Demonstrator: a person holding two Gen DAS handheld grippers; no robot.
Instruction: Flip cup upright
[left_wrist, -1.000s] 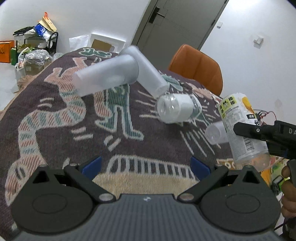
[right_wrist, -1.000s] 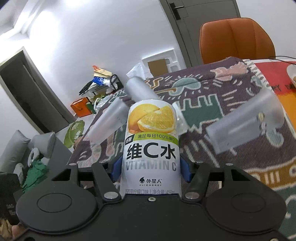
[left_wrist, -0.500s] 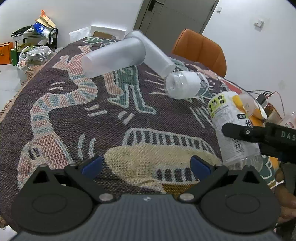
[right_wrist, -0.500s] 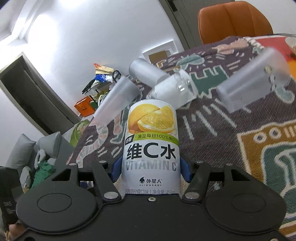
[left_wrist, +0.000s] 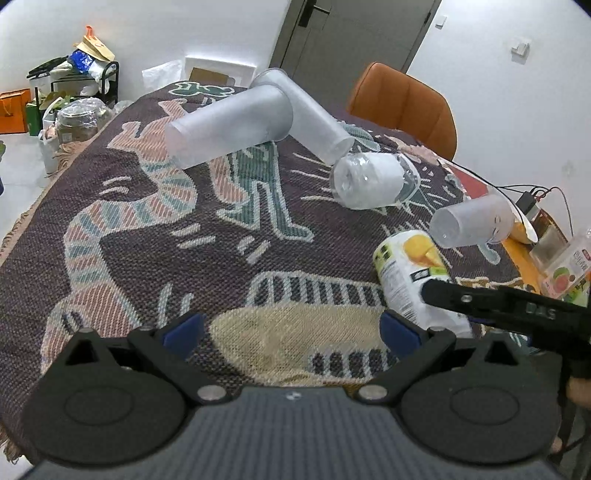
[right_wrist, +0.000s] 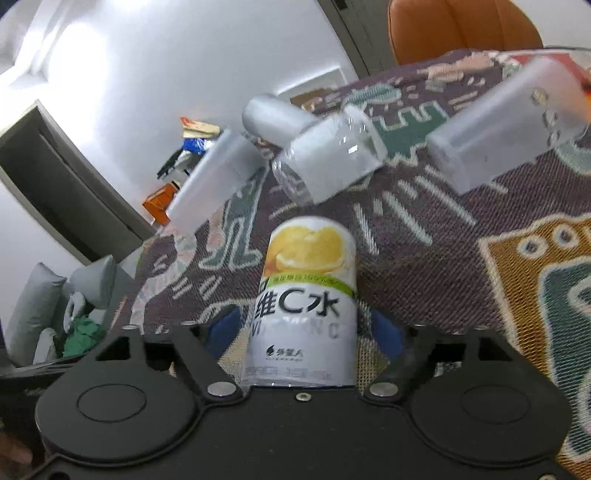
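A white vitamin C bottle (right_wrist: 306, 306) with a lemon label sits between the pads of my right gripper (right_wrist: 303, 332). The pads now stand apart from its sides, so the jaws look open. In the left wrist view the same bottle (left_wrist: 413, 280) leans on the patterned blanket (left_wrist: 184, 240) with the right gripper's black body (left_wrist: 509, 314) over it. Several frosted and clear plastic cups lie on their sides: two long ones (left_wrist: 229, 129), a clear one (left_wrist: 373, 181) and a smaller one (left_wrist: 472, 221). My left gripper (left_wrist: 291, 332) is open and empty above the blanket's near part.
An orange chair (left_wrist: 406, 107) stands behind the table. Cables, a yellow item and a fruit package (left_wrist: 561, 273) lie at the right edge. A cluttered rack (left_wrist: 74, 85) stands at the far left by the wall.
The right gripper has lowered the bottle toward the blanket and its pads have spread off the bottle's sides. The left gripper has drawn back and risen, widening its view.
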